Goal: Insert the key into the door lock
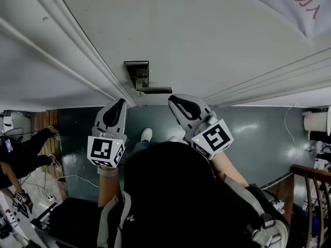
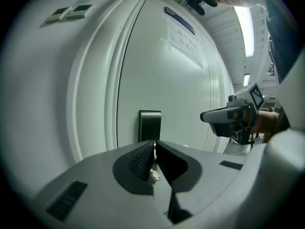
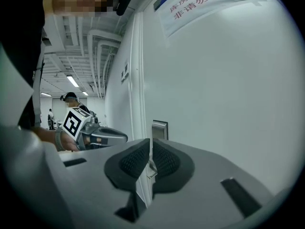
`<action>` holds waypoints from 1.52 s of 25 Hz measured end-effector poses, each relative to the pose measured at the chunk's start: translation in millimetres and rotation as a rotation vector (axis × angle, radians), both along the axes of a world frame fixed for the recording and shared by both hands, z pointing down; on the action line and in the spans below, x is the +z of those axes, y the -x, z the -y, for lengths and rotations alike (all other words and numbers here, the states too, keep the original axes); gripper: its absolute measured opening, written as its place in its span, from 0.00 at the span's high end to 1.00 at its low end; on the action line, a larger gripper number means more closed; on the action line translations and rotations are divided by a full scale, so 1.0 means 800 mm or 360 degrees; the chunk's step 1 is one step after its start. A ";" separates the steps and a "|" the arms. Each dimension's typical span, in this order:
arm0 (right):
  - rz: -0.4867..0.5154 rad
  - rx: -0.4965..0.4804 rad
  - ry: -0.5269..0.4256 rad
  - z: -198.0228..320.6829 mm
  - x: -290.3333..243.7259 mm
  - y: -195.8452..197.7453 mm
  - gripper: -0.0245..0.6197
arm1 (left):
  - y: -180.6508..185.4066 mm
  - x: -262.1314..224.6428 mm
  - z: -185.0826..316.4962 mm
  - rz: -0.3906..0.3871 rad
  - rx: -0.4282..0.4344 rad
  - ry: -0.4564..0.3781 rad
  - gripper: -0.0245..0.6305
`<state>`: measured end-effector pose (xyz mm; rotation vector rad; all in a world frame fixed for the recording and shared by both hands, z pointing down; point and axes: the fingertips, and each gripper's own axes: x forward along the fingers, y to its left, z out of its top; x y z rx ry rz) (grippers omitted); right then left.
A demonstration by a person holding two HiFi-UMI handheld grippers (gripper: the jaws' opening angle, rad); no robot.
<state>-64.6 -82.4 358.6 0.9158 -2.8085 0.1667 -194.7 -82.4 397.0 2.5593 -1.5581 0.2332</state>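
Door lock [image 1: 137, 72], a dark plate on the pale door [image 1: 217, 30] with a lever handle [image 1: 155, 90] at its lower end, lies at about one o'clock from the left gripper [image 1: 120, 103] and ten o'clock from the right gripper [image 1: 173, 98] in the head view. Both tips are near the plate but clear of it, and apart from each other. Each claw has its ribbed pads [image 2: 138, 161] together, with only a thin slit between them. A small pale metal piece [image 2: 154, 175] shows low between the pads in each gripper view, alike in both, so it is likely part of the tool. I cannot make out a key in any view, nor tell where it is. That is the first risk: if a key is pinched there, so little of it stands out that its angle cannot be checked against the keyhole, which is itself too small to pick out on the plate. A blade brought in tilted or off the slot would likely scrape the plate, twist in the pads, or slip out and drop to the floor [image 1: 269, 138]. The handle juts toward three o'clock from the plate, across the right gripper's likely path, so a careless approach could knock it. With both claws crowding one small target, they could also bump each other.
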 end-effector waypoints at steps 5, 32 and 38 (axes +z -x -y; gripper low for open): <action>0.0000 0.0002 -0.0005 -0.004 -0.004 0.000 0.92 | 0.000 -0.004 -0.004 -0.0004 -0.0010 -0.0011 0.95; 0.0000 0.0024 0.0035 -0.010 0.005 -0.005 0.92 | -0.015 0.006 -0.012 -0.0010 0.0098 0.0031 0.95; -0.0003 0.0035 0.0045 -0.009 0.007 -0.007 0.92 | -0.015 0.011 -0.010 -0.0036 0.0096 0.0053 0.95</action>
